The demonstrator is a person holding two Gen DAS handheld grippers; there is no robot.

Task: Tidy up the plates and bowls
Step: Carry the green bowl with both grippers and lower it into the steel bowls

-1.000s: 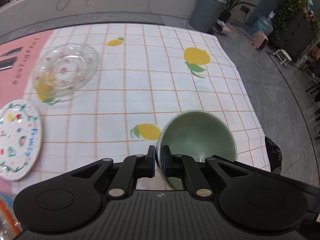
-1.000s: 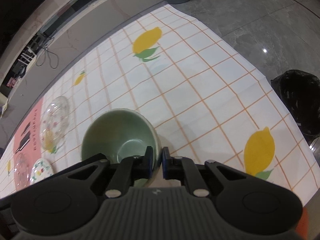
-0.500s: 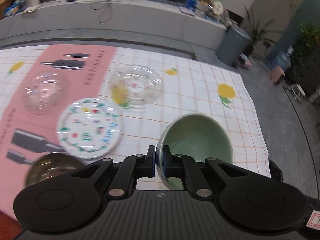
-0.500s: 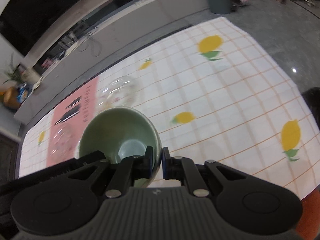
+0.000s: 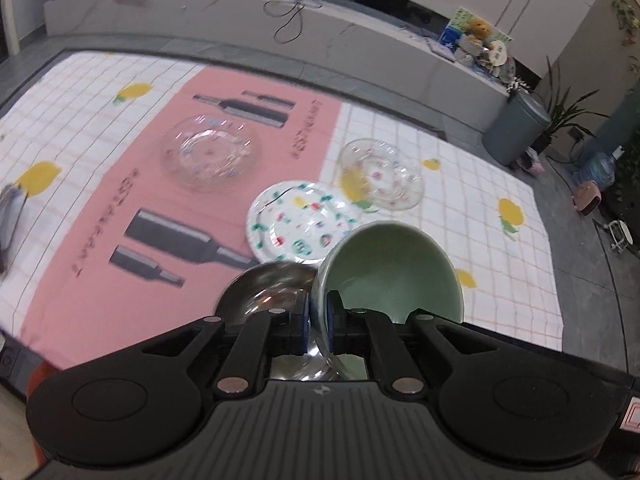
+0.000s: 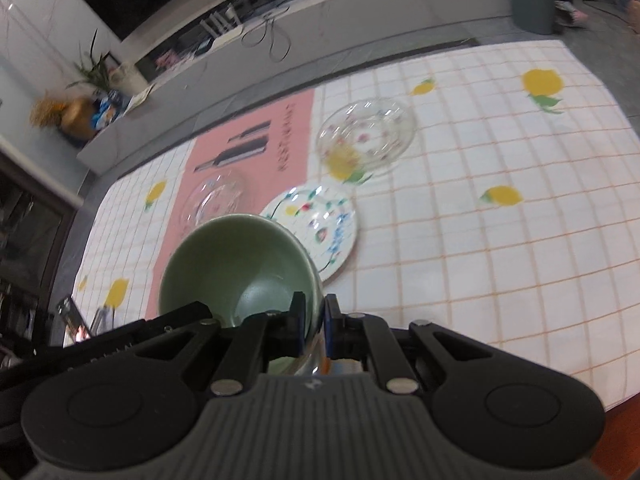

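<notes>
I hold a pale green bowl (image 5: 392, 272) off the cloth by its rim from two sides. My left gripper (image 5: 316, 326) is shut on the rim's left edge. My right gripper (image 6: 314, 322) is shut on the right edge of the same green bowl (image 6: 236, 264). Just below and left of it sits a shiny metal bowl (image 5: 264, 288), partly hidden. Behind lie a white flowered plate (image 5: 296, 228) (image 6: 320, 224), a clear glass plate (image 5: 380, 180) (image 6: 366, 132) on the checked cloth, and a second clear plate (image 5: 210, 154) (image 6: 216, 200) on the pink mat.
A checked lemon-print cloth (image 6: 500, 240) with a pink mat (image 5: 100, 208) covers the surface. A grey bin (image 5: 514, 132) and plants stand beyond its far right corner. A long low grey ledge (image 5: 240, 20) runs behind. A dark blurred object (image 5: 8, 220) lies at the left edge.
Both grippers have carried the green bowl up and to the left across the cloth. The pink mat, the flowered plate, the metal bowl and the second glass plate have come into view.
</notes>
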